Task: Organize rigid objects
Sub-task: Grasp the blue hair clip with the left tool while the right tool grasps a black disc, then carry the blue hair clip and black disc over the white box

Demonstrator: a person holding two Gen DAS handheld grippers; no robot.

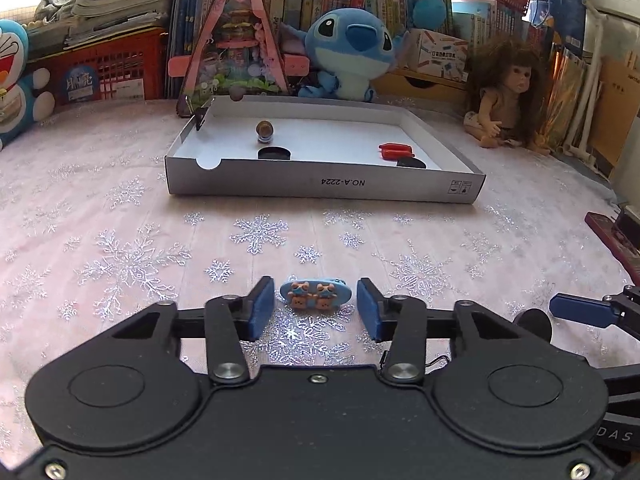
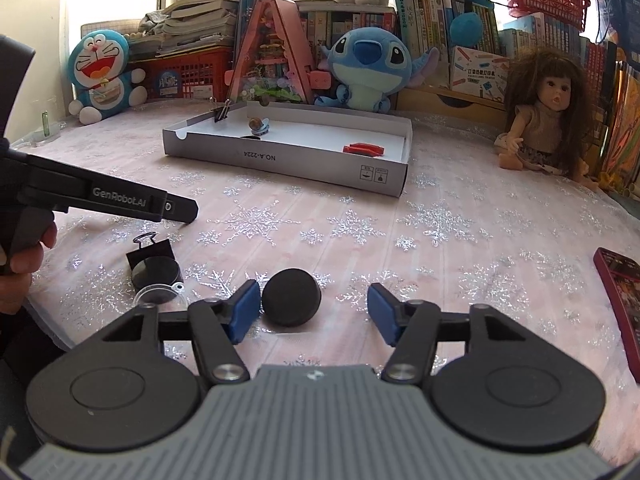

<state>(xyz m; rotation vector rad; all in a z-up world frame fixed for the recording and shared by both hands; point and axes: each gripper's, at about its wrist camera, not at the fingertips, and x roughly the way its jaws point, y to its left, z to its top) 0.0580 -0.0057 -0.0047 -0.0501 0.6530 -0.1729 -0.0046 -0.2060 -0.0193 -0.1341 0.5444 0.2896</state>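
Two grippers work low over our desk (image 1: 120, 208) with its snowflake cloth. Our left gripper (image 1: 316, 306) stands narrow around a small blue oval clip with two bears (image 1: 315, 294), a slim gap showing on each side, so the pads do not press it. Our right gripper (image 2: 312, 308) is wider: its left pad looks to touch a black round puck (image 2: 291, 297), while the right pad stands clear. Near left of the puck lie a black binder clip (image 2: 154, 254) and a clear suction cup (image 2: 160, 294). Farther off sits the shallow white box (image 1: 320, 186), holding a snail figure (image 1: 265, 131), red pieces (image 1: 396, 150) and two black discs (image 1: 274, 153). A red phone (image 2: 620, 300) lies at the right.
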